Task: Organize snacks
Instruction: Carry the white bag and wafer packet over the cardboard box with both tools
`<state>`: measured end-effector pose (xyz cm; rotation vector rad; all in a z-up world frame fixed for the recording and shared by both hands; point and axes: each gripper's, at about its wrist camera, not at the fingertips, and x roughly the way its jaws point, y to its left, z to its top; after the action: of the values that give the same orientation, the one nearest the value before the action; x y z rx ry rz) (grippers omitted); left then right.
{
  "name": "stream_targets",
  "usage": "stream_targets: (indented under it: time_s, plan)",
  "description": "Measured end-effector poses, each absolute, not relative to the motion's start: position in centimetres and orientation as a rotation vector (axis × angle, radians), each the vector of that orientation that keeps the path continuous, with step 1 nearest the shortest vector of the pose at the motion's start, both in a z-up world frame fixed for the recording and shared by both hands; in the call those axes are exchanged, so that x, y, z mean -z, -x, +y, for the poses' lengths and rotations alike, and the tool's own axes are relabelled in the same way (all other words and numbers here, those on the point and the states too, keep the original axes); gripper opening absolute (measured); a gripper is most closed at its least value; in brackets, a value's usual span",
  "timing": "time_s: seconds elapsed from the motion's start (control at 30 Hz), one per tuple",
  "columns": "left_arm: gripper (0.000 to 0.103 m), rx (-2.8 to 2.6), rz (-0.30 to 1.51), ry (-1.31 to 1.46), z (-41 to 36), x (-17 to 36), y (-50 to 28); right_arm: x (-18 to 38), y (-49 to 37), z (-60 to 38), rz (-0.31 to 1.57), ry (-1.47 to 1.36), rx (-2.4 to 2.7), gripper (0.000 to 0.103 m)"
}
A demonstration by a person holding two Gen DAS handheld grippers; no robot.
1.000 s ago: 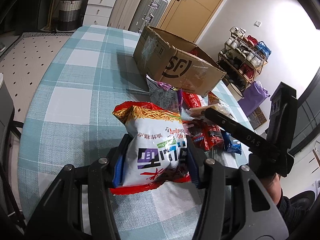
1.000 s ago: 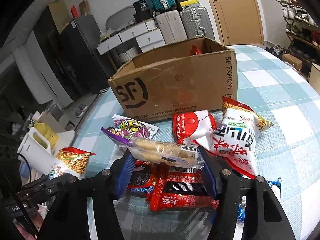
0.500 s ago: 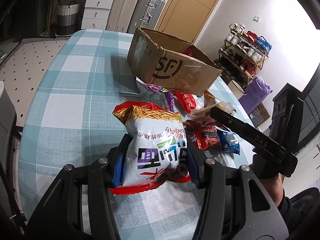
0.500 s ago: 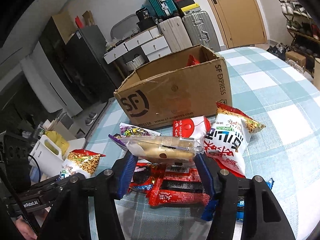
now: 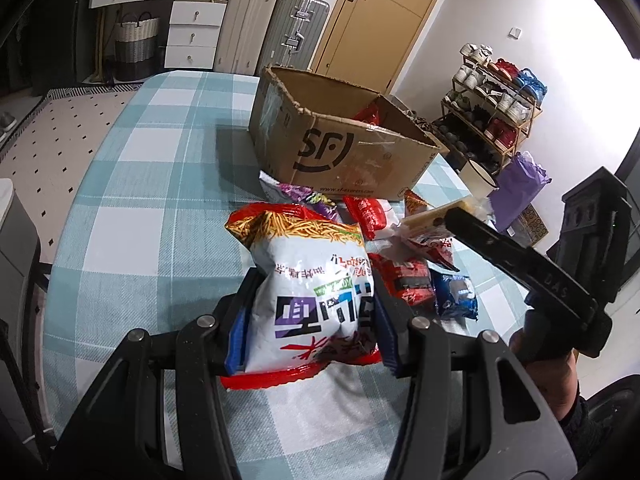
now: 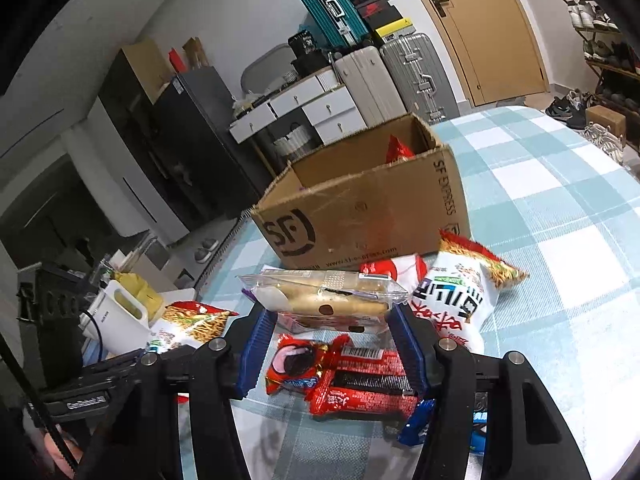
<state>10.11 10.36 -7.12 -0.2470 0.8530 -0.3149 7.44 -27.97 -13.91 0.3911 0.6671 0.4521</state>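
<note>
On table (image 5: 132, 208), pile by box (image 5: 340, 160): your left gripper (image 5: 310, 316) clamped on noodle bag (image 5: 316, 292), right gripper (image 6: 332, 344) clamped on bread pack (image 6: 324, 298), both aloft. Box holds approx. 1 red pkt; several snacks left outside.

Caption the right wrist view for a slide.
Right gripper clamps a clear-wrapped bread roll above red snack packets, facing the brown cardboard box.

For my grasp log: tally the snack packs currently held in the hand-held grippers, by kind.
white noodle-snack bag with red-orange top, in left hand-held gripper: 1
clear-wrapped bread roll, in right hand-held gripper: 1
Total: 2
</note>
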Motion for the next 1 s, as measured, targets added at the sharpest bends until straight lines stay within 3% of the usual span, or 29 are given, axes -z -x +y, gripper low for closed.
stream_targets:
  time_s: [1.0]
  plan:
    - [0.048,0.318,0.758,0.198,6.4,-1.4,-19.4,5.0,-11.5,-31.1,0.555,-0.413,-0.555,0.058]
